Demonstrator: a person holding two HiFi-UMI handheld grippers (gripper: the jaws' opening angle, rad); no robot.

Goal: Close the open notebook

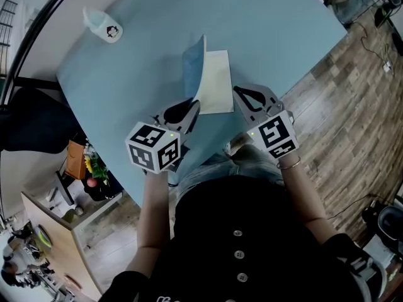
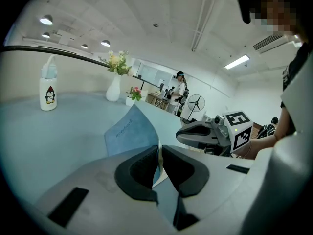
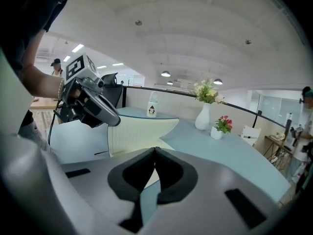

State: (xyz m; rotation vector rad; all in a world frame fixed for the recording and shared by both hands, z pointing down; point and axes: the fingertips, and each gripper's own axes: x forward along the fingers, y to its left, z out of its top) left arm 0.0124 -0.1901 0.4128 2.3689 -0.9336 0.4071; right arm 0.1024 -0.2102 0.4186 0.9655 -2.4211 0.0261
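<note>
Blue cover of the notebook stands lifted
Your left gripper grasps its near edge; your right gripper, jaws clenched empty, hangs just right of the pages.

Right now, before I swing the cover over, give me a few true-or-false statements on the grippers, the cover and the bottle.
1. The left gripper is shut on the blue cover. True.
2. The cover lies flat on the table. False: it stands raised on edge beside the cream page.
3. The right gripper has its jaws wide apart. False: they are together.
4. The penguin bottle stands on the table, well apart from the cover. True.
</note>
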